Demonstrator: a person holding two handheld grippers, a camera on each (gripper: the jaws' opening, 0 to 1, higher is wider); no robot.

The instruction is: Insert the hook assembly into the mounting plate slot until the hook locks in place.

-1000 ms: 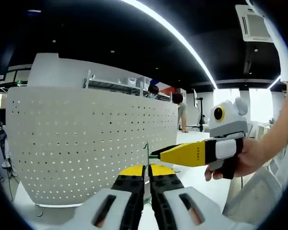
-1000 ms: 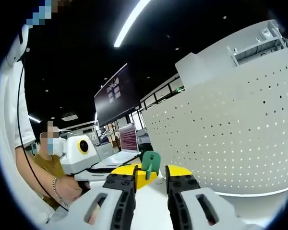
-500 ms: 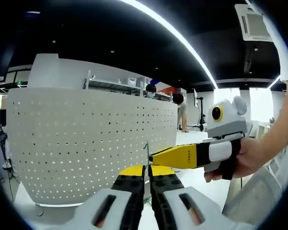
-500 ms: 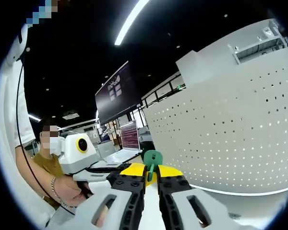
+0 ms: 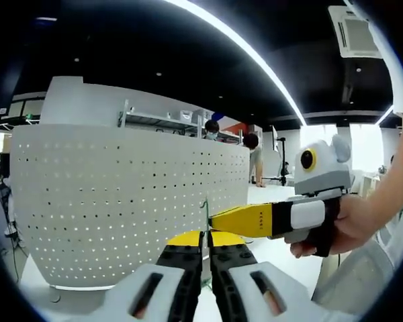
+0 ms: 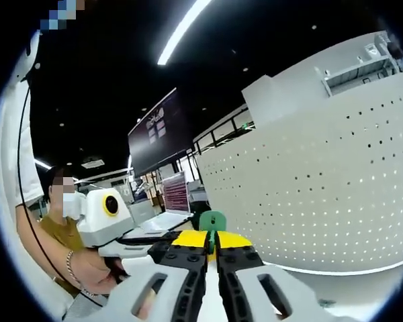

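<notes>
A small green hook piece (image 6: 212,221) with a rounded top stands between the yellow tips of my right gripper (image 6: 212,243), which is shut on it. In the left gripper view the same piece shows edge-on as a thin green strip (image 5: 205,209) rising from my left gripper (image 5: 206,243), whose jaws are shut on it. My right gripper (image 5: 218,219) reaches in from the right, held by a hand, with its yellow tip at the strip. My left gripper (image 6: 158,247) comes in from the left of the right gripper view, also held by a hand.
A large curved white perforated panel (image 5: 121,201) stands close behind the grippers on a white tabletop (image 6: 336,295). A seated person (image 6: 60,228) is at the left of the right gripper view. Screens (image 6: 158,131) and people stand far behind.
My right gripper's jaws have gone from open to shut on the green hook piece. My left gripper has stayed shut and barely moved.
</notes>
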